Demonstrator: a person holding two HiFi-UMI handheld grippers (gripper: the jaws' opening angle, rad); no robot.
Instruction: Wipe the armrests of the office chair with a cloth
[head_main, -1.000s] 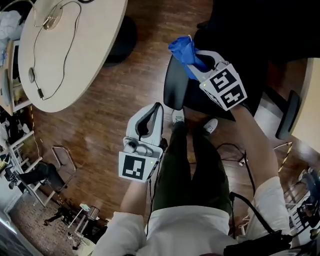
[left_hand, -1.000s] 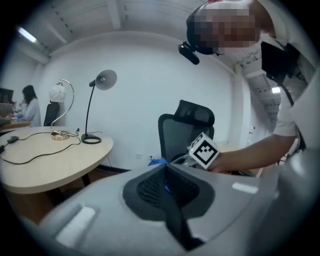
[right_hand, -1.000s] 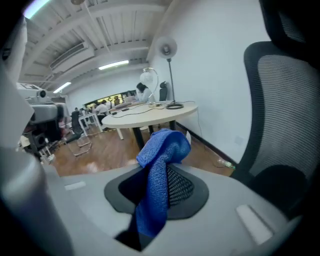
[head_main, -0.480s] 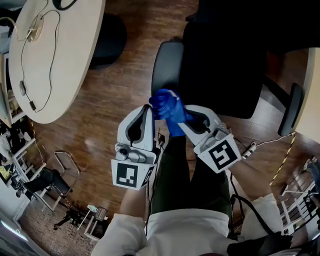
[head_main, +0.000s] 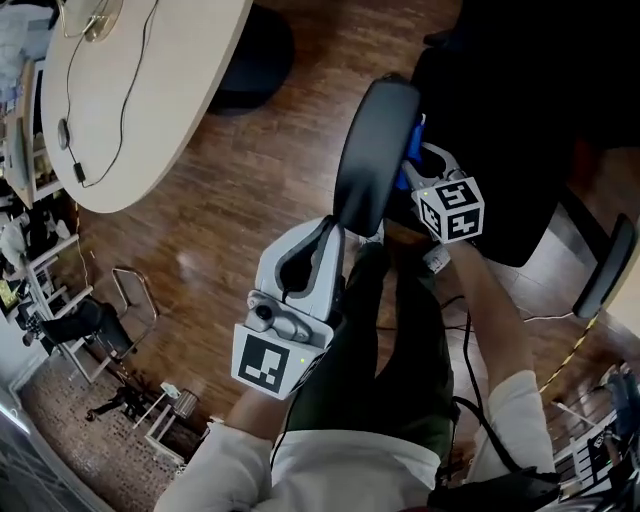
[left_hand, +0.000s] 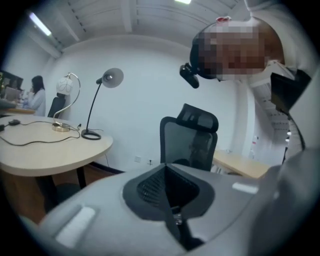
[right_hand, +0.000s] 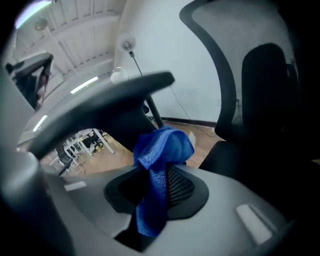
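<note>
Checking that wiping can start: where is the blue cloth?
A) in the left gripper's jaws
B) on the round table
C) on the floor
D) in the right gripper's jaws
D: the right gripper is shut on the blue cloth, just below the armrest.

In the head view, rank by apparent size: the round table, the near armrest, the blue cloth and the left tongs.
1. round table
2. left tongs and near armrest look about alike; the tongs sit nearer the camera, so unranked
3. blue cloth, mostly hidden

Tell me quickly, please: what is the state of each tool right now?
Left tool: closed, holding nothing.
Right tool: closed on the blue cloth.
</note>
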